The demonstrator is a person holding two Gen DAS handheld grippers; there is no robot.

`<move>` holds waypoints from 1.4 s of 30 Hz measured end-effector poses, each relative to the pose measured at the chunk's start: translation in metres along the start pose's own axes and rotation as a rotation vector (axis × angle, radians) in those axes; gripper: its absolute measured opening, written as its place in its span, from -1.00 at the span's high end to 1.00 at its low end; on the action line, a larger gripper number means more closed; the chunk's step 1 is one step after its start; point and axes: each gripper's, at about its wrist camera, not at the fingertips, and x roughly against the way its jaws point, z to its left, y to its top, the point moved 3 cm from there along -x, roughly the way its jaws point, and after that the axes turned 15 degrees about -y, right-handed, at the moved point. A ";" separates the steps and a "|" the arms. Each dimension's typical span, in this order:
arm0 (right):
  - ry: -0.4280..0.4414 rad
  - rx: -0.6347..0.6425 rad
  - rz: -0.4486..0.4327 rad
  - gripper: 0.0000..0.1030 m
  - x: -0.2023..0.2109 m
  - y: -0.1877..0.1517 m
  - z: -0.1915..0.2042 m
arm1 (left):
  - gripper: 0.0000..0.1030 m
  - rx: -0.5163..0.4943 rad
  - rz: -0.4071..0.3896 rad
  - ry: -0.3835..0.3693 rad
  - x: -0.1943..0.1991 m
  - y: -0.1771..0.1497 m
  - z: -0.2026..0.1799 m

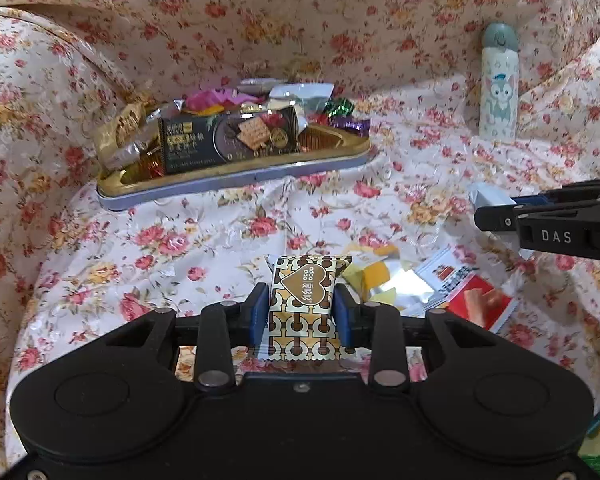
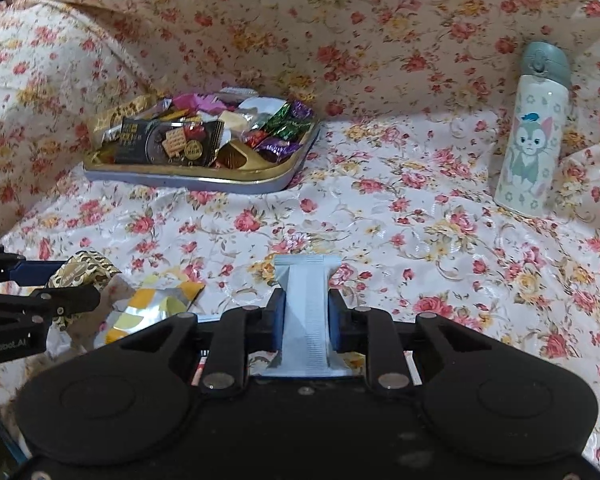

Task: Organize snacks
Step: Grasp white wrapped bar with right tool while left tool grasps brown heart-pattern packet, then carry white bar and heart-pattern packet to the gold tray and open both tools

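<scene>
My left gripper (image 1: pixel 301 312) is shut on a gold and brown patterned snack packet (image 1: pixel 302 292) and holds it above the floral cloth. The same packet shows in the right wrist view (image 2: pixel 80 274). My right gripper (image 2: pixel 306 316) is shut on a pale blue-grey snack packet (image 2: pixel 306 312); it also shows in the left wrist view (image 1: pixel 490 200). A gold tray with a blue-grey rim (image 1: pixel 236 178) (image 2: pixel 204 182) sits further back, piled with several wrapped snacks, a dark cracker packet (image 1: pixel 228 138) in front.
A yellow and silver packet (image 1: pixel 380 280) (image 2: pixel 152 308) and a red and white packet (image 1: pixel 472 296) lie on the cloth between the grippers. A white cartoon-cat bottle with a grey lid (image 1: pixel 499 80) (image 2: pixel 534 132) stands at the right. The cloth rises behind the tray.
</scene>
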 end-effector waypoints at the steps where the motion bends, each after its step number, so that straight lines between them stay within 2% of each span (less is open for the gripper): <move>1: 0.000 -0.005 -0.003 0.56 0.003 0.001 -0.001 | 0.17 0.004 -0.003 -0.001 0.004 0.001 -0.001; 8: 0.017 -0.050 -0.040 0.56 0.043 0.006 -0.010 | 0.17 0.034 -0.023 0.008 0.040 0.008 -0.012; 15: 0.054 -0.089 -0.091 0.56 0.109 0.001 -0.020 | 0.17 0.098 -0.026 -0.011 0.087 0.003 -0.026; 20: 0.093 -0.093 -0.131 0.56 0.157 -0.008 -0.020 | 0.17 0.126 -0.003 -0.023 0.118 -0.013 -0.039; 26: 0.145 -0.097 -0.159 0.56 0.208 -0.033 -0.020 | 0.17 0.141 0.016 0.004 0.147 -0.041 -0.054; 35: 0.191 -0.096 -0.092 0.56 0.242 -0.078 -0.013 | 0.17 0.195 0.035 0.035 0.173 -0.088 -0.073; 39: 0.207 -0.115 -0.015 0.55 0.248 -0.096 -0.013 | 0.17 0.209 0.048 0.077 0.179 -0.102 -0.075; 42: 0.224 -0.141 0.045 0.55 0.247 -0.108 -0.014 | 0.17 0.236 0.072 0.073 0.178 -0.113 -0.074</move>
